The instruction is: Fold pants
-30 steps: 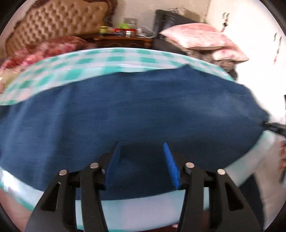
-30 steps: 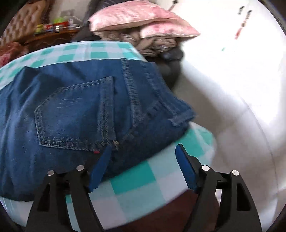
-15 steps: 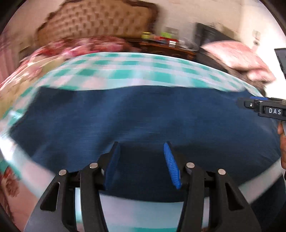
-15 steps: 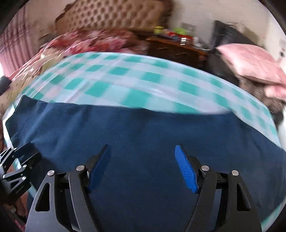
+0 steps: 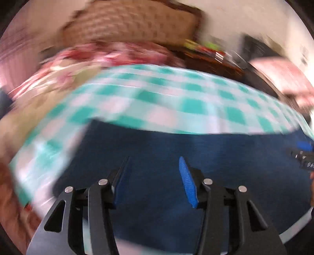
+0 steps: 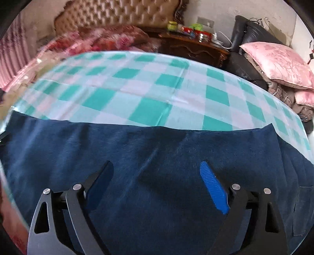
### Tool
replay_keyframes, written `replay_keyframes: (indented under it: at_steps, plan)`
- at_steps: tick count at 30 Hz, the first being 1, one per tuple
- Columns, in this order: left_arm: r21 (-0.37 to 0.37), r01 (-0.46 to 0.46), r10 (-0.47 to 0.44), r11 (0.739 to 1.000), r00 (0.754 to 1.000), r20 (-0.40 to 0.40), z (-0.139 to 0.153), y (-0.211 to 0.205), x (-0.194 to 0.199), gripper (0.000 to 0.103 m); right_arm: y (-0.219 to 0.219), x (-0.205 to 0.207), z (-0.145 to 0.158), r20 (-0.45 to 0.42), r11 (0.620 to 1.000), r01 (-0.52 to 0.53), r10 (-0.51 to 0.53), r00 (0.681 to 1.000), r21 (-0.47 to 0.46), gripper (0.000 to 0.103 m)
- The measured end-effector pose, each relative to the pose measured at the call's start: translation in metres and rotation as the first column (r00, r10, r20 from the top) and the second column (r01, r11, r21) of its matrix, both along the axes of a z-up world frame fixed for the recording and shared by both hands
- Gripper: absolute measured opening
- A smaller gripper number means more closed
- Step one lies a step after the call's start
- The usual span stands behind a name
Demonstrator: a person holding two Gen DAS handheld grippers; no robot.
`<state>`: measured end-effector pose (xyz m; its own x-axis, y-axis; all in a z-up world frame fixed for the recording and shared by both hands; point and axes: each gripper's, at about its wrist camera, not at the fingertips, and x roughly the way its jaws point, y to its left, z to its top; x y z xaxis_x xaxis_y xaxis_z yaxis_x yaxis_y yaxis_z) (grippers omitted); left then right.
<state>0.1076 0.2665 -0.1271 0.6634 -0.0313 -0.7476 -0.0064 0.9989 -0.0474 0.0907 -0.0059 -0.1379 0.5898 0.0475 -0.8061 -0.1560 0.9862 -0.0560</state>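
Nearest, right tool (image 6: 157,172): black angular arms, ribbed blue pads, jaws spreading wider, nothing between them, poised over the cloth. Left tool (image 5: 154,169): same build, jaws parted about halfway, empty, likewise above the fabric and not gripping it. Beneath both, pants (image 6: 157,149): dark blue denim, finely brushed weave, laid flat in a broad band across the near half of the bench, far edge nearly straight, a stitched pocket at the right margin of the right view. Under the denim, bench (image 6: 176,94) draped in smooth teal-and-white checked cloth, faint crease lines across it. Left view heavily motion-blurred; right tool's black body just visible at its right edge. Beyond the bench, bed with rumpled red-and-pink floral bedding (image 6: 109,39) and a tufted tan headboard (image 6: 117,13) in a carved frame. Right of that, dark carved wooden nightstand (image 6: 192,49) crowded with small jars, then a glossy pink cushion (image 6: 274,62) on a black leather seat.
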Motion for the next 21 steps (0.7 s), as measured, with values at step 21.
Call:
replay_keyframes:
  at_steps: [21]
  plan:
    - [0.046, 0.509, -0.498, 0.860, 0.854, -0.151, -0.009, -0.086, 0.073, 0.045, -0.031, -0.049, -0.018, -0.064, 0.999, -0.015, 0.018, 0.998, 0.044, 0.087]
